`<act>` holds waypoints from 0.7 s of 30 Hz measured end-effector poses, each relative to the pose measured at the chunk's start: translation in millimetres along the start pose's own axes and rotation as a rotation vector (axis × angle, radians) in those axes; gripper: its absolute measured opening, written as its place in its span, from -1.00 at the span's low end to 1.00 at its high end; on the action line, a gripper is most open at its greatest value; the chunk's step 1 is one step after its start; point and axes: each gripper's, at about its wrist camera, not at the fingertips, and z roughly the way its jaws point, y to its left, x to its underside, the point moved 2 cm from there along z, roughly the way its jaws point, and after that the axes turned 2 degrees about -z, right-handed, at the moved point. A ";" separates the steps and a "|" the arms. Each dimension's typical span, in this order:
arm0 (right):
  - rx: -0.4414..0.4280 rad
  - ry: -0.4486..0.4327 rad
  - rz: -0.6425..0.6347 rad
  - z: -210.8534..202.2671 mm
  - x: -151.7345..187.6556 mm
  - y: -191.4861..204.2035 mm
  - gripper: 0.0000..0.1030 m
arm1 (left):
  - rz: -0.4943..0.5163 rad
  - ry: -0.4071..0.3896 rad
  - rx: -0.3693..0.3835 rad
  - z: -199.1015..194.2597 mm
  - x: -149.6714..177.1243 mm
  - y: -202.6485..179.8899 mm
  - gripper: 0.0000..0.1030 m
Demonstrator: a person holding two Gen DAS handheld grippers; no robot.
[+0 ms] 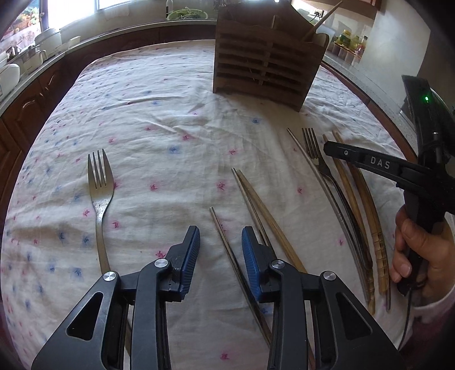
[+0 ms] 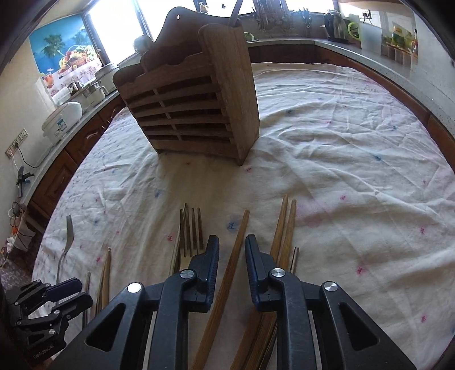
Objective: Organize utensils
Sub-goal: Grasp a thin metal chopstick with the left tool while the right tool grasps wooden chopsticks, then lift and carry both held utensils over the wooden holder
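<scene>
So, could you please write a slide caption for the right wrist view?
Open right gripper poised over a wooden chopstick beside a fork, facing the slatted wooden utensil holder.

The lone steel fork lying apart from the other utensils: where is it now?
In the left wrist view the lone steel fork lies on the floral tablecloth at the left, tines pointing away, left of the open left tongs and clear of the chopsticks.

i'm getting strong daylight from the windows (image 2: 119, 25) at the back, blown out to white in both views. the tablecloth (image 1: 159, 113) is evenly lit, with a soft shadow in front of the wooden holder (image 2: 196, 105). fisheye bending curves the counters, corners go black, and the nearest utensils look slightly smeared.
</scene>
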 end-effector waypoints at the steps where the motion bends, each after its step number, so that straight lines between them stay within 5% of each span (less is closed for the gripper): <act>1: 0.007 0.005 -0.008 2.2 -2.6 1.1 -0.66 | 0.015 -0.004 -0.009 0.8 -0.3 -2.3 -0.48; 6: 0.070 0.015 -0.080 7.1 -6.3 9.1 -0.81 | 0.083 -0.029 -0.037 4.0 -1.6 -12.1 -0.82; 21: -0.088 -0.079 0.019 -45.1 -12.8 6.3 -0.89 | -0.009 -0.081 0.093 -28.8 -8.9 7.7 -0.93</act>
